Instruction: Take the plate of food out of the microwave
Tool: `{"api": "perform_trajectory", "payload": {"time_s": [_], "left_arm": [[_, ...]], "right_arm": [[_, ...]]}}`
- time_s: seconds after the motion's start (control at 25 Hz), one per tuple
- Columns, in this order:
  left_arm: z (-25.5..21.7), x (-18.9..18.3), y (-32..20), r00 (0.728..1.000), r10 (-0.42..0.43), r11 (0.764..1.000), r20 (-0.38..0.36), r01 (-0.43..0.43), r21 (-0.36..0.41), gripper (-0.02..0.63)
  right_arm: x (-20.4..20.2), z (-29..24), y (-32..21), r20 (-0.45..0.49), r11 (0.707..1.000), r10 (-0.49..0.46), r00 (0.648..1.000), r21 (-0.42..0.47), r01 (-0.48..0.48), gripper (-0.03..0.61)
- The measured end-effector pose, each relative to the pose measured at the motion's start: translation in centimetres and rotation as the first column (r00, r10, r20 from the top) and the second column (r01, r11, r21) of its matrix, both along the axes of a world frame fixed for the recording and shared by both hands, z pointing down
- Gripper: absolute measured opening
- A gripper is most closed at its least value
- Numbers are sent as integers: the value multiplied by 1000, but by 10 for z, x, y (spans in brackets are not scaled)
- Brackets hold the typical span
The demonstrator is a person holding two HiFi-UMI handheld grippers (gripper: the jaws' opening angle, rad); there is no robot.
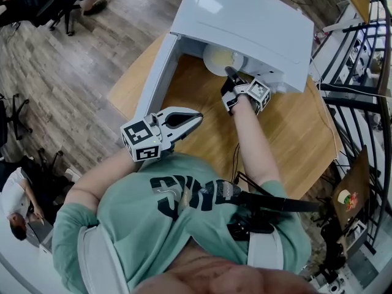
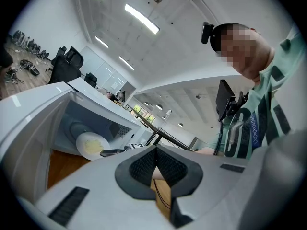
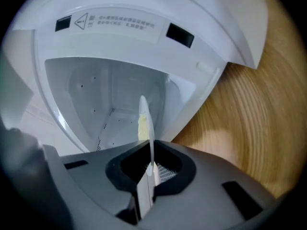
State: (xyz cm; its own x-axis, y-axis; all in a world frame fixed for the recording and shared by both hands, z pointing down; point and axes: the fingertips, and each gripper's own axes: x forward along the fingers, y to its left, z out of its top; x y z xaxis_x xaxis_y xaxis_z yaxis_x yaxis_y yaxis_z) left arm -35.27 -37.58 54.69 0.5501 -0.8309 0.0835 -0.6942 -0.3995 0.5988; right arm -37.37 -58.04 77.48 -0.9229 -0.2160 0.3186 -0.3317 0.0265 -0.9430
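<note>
A white microwave [image 1: 245,17] stands on a round wooden table [image 1: 294,133] with its door [image 1: 156,72] swung open to the left. A white plate [image 1: 219,59] with pale yellow food sits at the mouth of the cavity. My right gripper [image 1: 231,73] reaches into the opening and is shut on the plate's near rim. In the right gripper view the plate [image 3: 145,123] shows edge-on, clamped between the pads of the right gripper [image 3: 149,169]. My left gripper [image 1: 197,119] hangs shut and empty above the table's front, apart from the door. From it I see the plate [image 2: 91,145] inside the microwave [image 2: 48,109].
The open door stands along the left of the reach path. The table's edge curves close at the right, beside a black metal railing [image 1: 361,48]. Office chairs [image 1: 61,5] and a seated person [image 1: 18,207] are on the wooden floor to the left.
</note>
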Motion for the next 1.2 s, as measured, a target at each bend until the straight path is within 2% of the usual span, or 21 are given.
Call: {"api": "perform_trajectory", "payload": {"time_s": [0.72, 0.96, 1.2], "left_arm": [[-34, 14, 23, 999, 51, 995, -9, -50, 85, -6], [-47, 24, 36, 987, 159, 982, -20, -156, 103, -6], [-67, 20, 43, 958, 288, 945, -19, -281, 167, -6]], "right_arm": [[65, -58, 53, 32, 1000, 16, 999, 25, -16, 25], [99, -85, 83, 25, 997, 72, 997, 29, -72, 25], [149, -120, 111, 14, 977, 200, 980, 80, -200, 25]]}}
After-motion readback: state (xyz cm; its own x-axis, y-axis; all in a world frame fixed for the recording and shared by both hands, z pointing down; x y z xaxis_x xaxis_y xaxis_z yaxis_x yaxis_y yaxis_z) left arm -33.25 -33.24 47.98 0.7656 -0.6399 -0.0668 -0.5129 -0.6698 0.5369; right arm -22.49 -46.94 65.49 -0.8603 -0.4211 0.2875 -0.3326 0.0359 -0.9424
